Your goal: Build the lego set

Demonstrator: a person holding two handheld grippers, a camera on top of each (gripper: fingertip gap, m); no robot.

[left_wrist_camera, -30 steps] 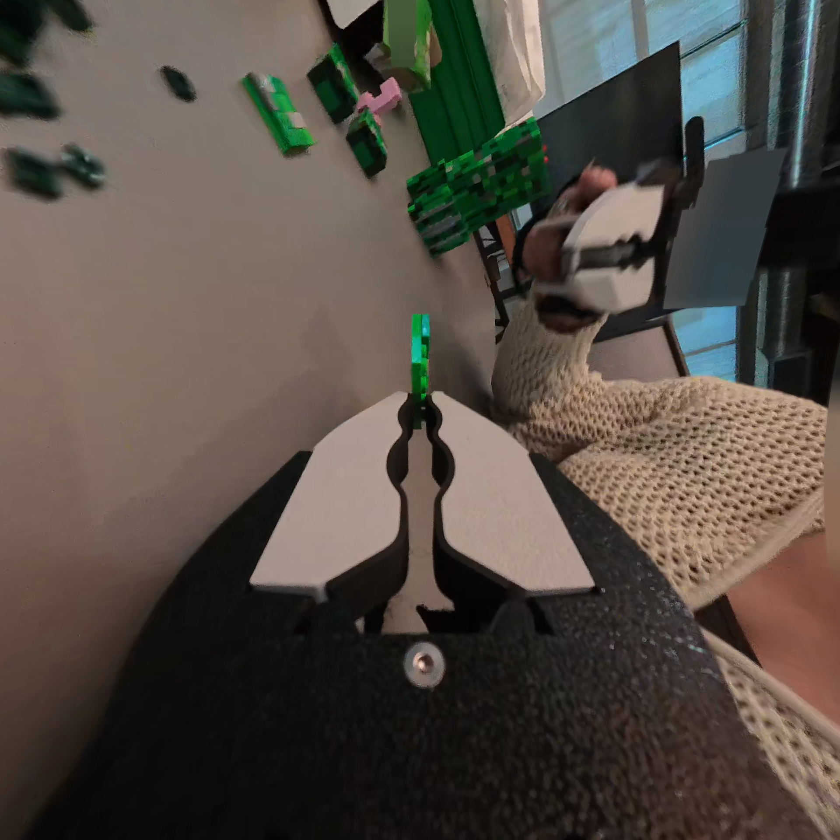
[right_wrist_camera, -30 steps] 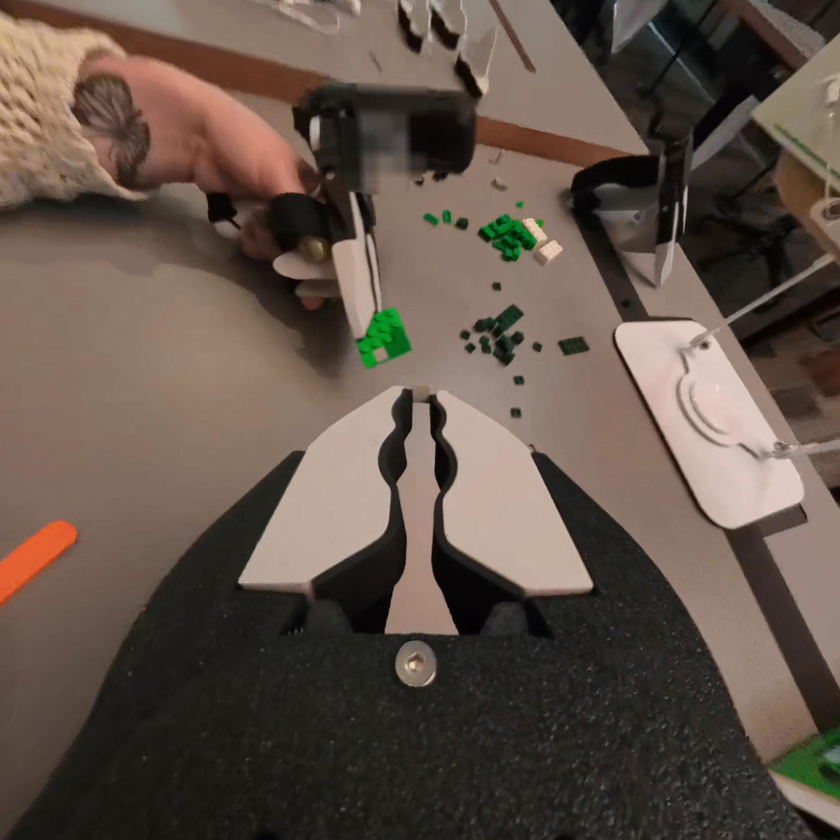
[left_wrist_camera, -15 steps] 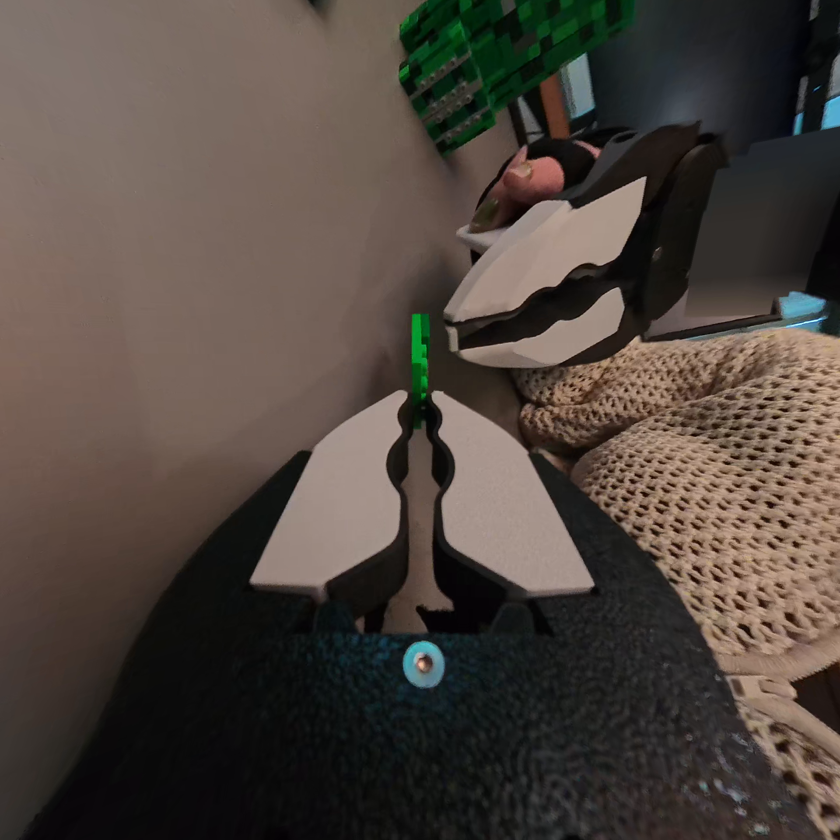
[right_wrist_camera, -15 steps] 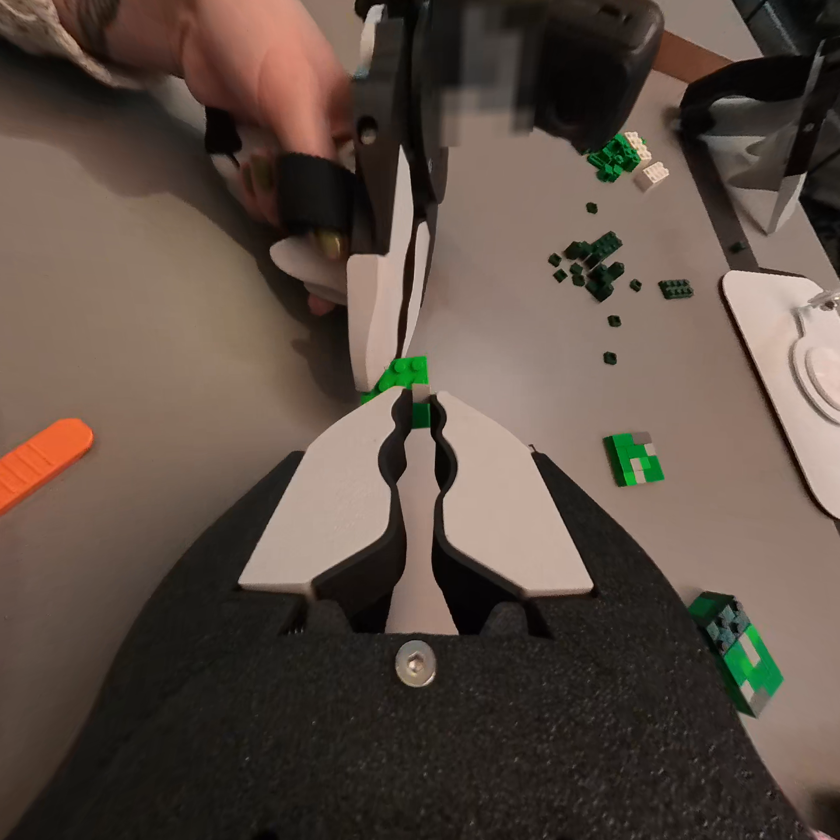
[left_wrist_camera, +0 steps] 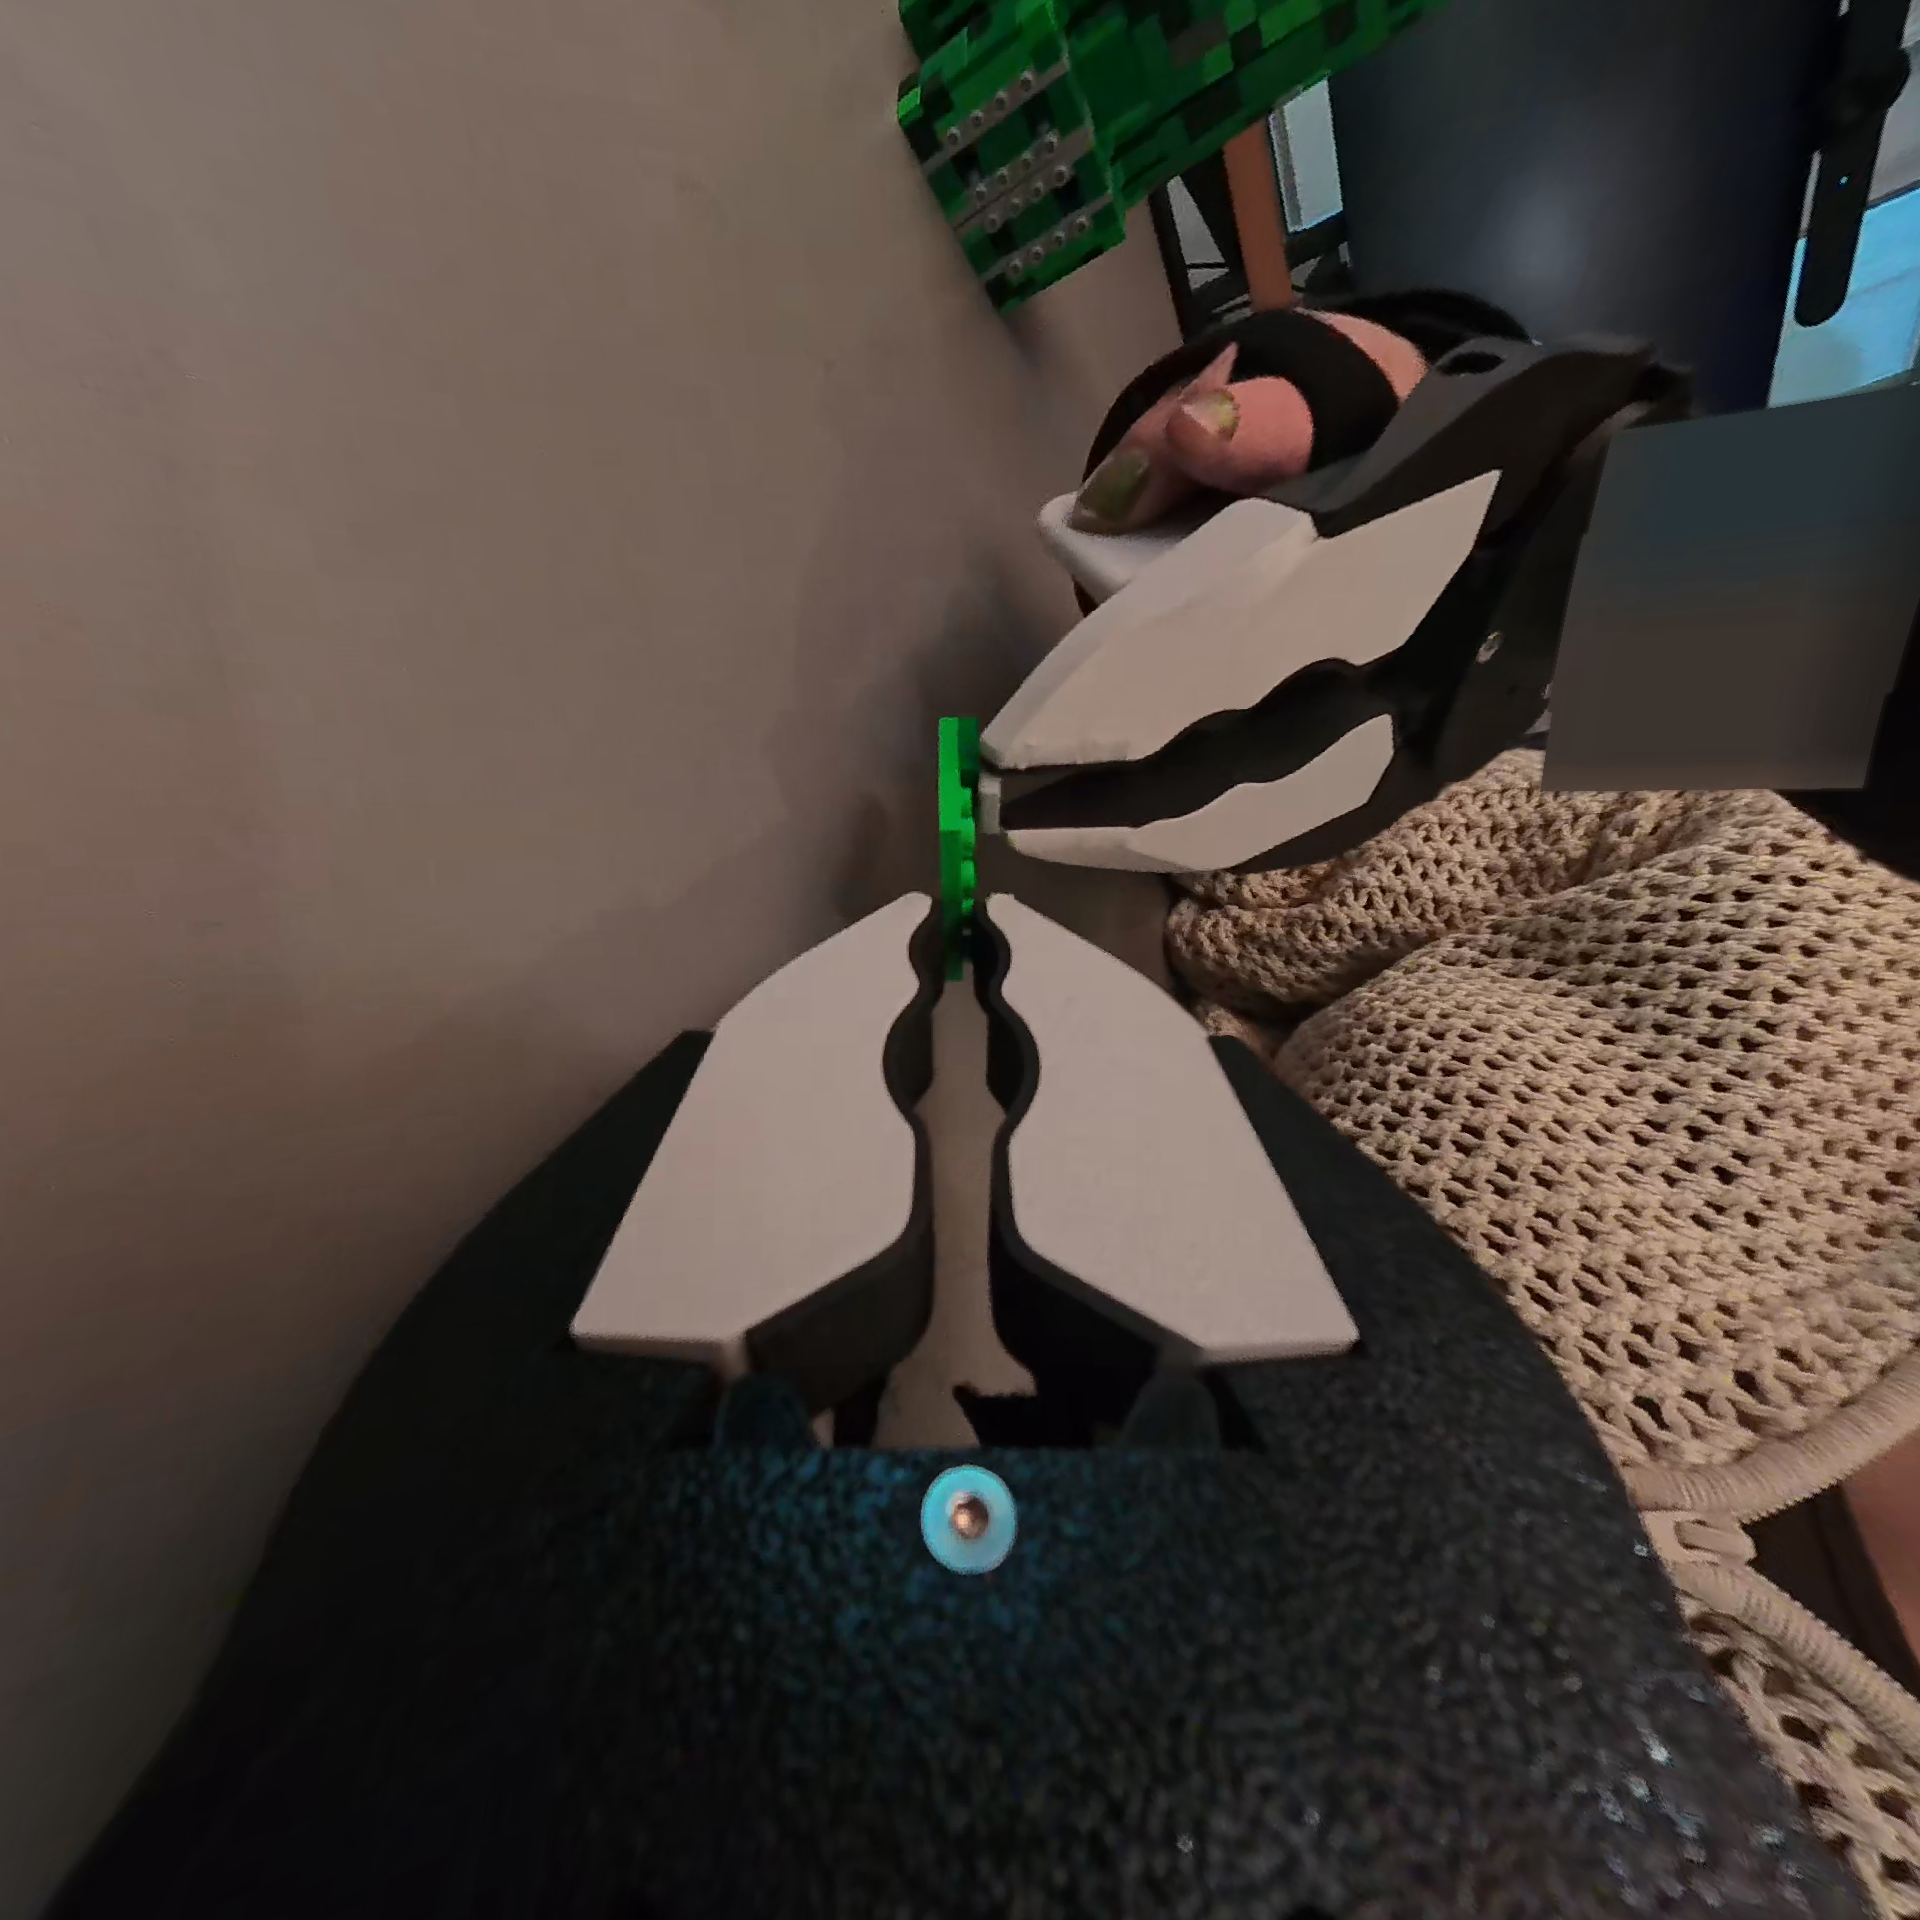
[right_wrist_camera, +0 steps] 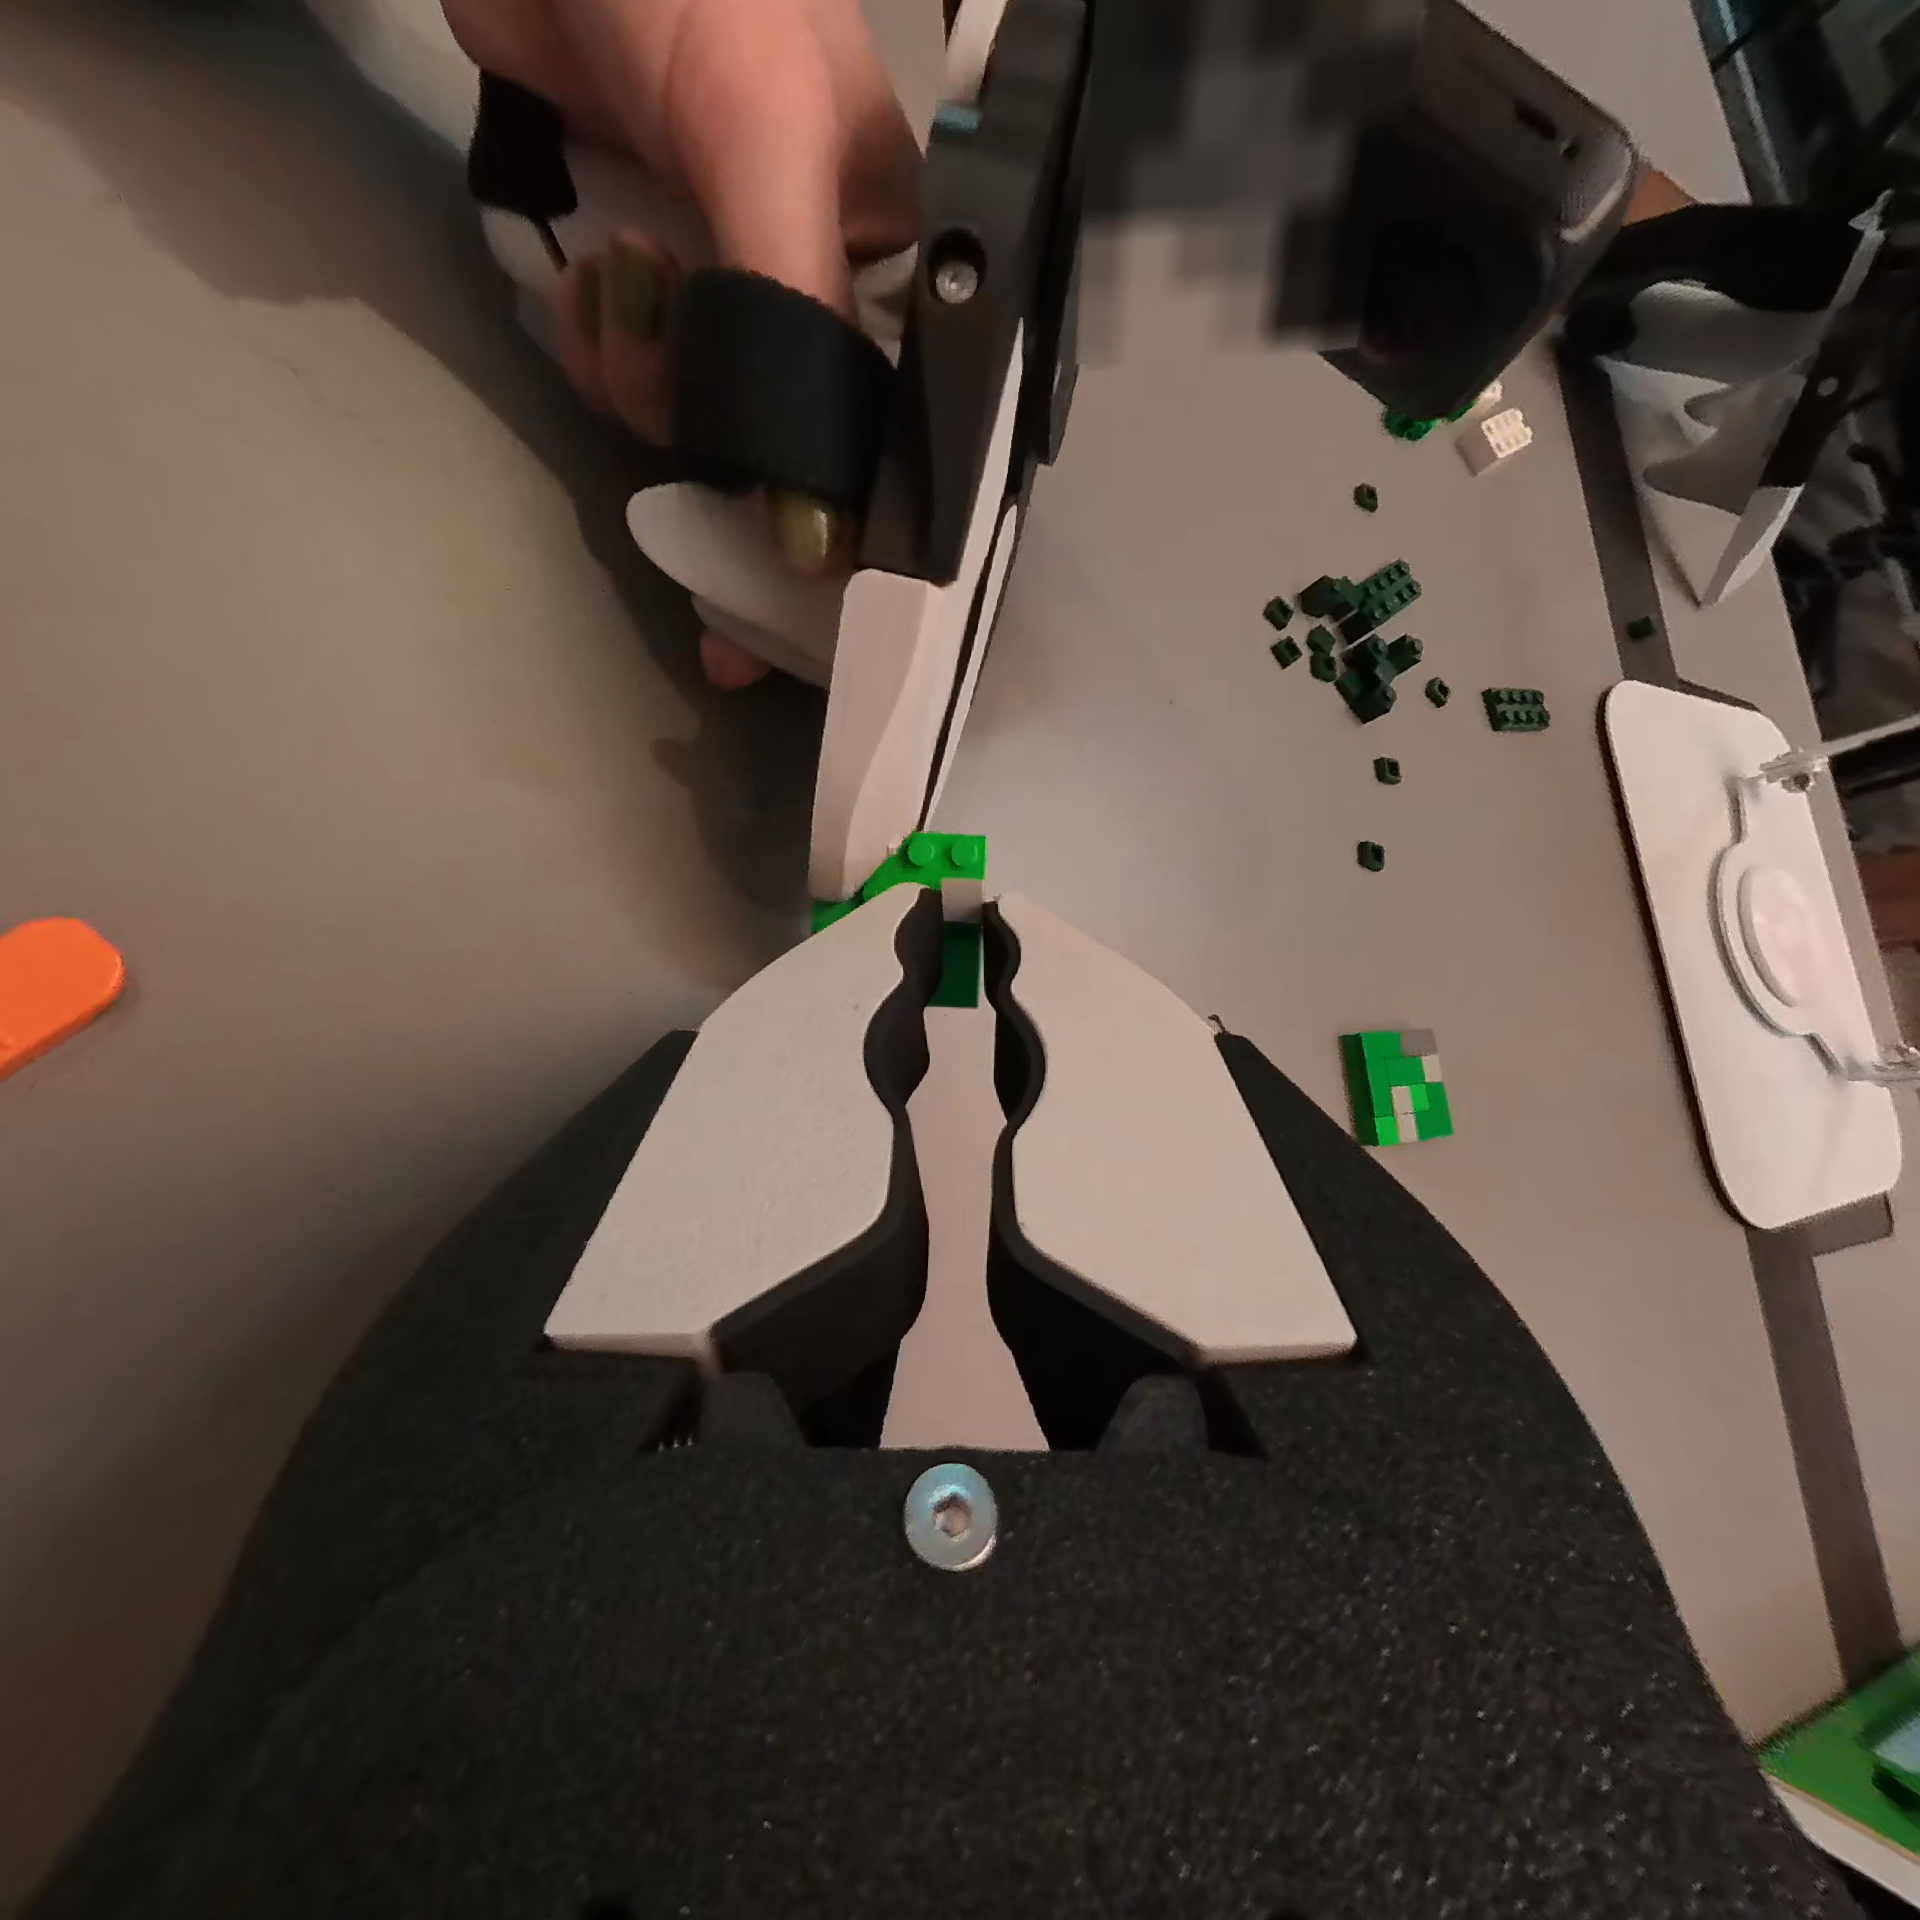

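Note:
My left gripper (left_wrist_camera: 958, 914) is shut on a bright green lego plate (left_wrist_camera: 956, 821), held edge-on above the grey table. My right gripper (left_wrist_camera: 992, 802) comes in from the right, shut on a small grey piece (left_wrist_camera: 989, 810) that touches the plate's studded face. In the right wrist view, my right gripper (right_wrist_camera: 961, 906) pinches the grey piece (right_wrist_camera: 961, 896) against the green plate (right_wrist_camera: 948, 855). The left gripper (right_wrist_camera: 868, 852) reaches down from above and holds the plate's left part. Most of the plate is hidden behind the fingers.
On the table (right_wrist_camera: 312, 727) lie several loose dark green pieces (right_wrist_camera: 1351, 644), white pieces (right_wrist_camera: 1496, 442), a small green panel (right_wrist_camera: 1397, 1086) and an orange separator tool (right_wrist_camera: 52, 987). A white stand base (right_wrist_camera: 1745, 935) sits at the right. A large green built block (left_wrist_camera: 1091, 125) stands behind. My two grippers' fingertips are within a few centimetres of each other. The small green panel (right_wrist_camera: 1397, 1086) is about 15 centimeters from both grippers' fingertips.
The two grippers have closed in on each other. My right gripper has brought the grey piece from well apart up against the green plate in my left gripper.

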